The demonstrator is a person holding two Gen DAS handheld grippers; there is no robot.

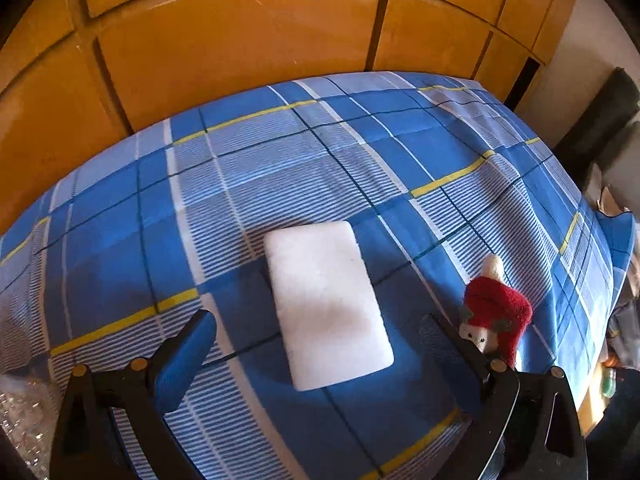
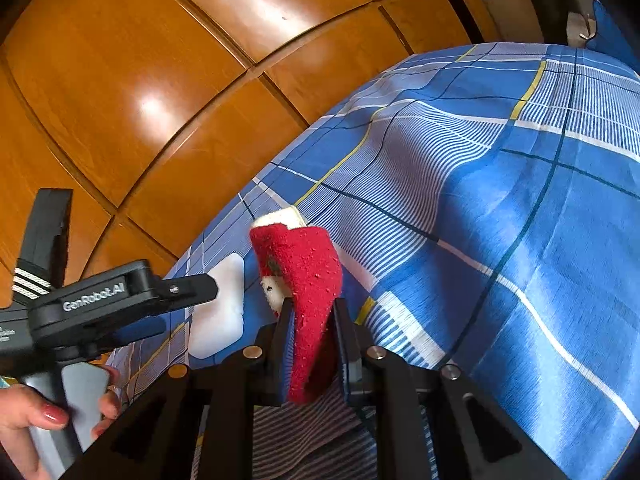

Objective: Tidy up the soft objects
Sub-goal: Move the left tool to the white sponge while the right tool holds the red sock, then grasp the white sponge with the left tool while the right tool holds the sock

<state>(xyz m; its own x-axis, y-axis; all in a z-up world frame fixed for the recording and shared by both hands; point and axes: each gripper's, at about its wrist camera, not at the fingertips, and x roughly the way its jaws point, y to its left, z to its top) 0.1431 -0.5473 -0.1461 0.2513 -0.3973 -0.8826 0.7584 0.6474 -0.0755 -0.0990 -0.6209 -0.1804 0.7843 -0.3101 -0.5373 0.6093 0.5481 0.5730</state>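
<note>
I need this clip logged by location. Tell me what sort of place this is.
Probably a bedroom: a bed under a blue plaid sheet, wooden wardrobe doors right behind it, and a red sock and white pad on the bed.

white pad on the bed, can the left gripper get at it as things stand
Probably yes. The left gripper is open with the white pad lying flat between its fingers' line, nothing on it. The red sock sits off to the side, pinched by the right gripper.

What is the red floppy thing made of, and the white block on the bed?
The red floppy sock-like thing, pinched in the right claw, looks like fuzzy knit or fleece: its surface is nubbly with little pills. The white rectangular block looks like matte foam or sponge, with soft rounded corners and no shine, though it could be something else.
</note>
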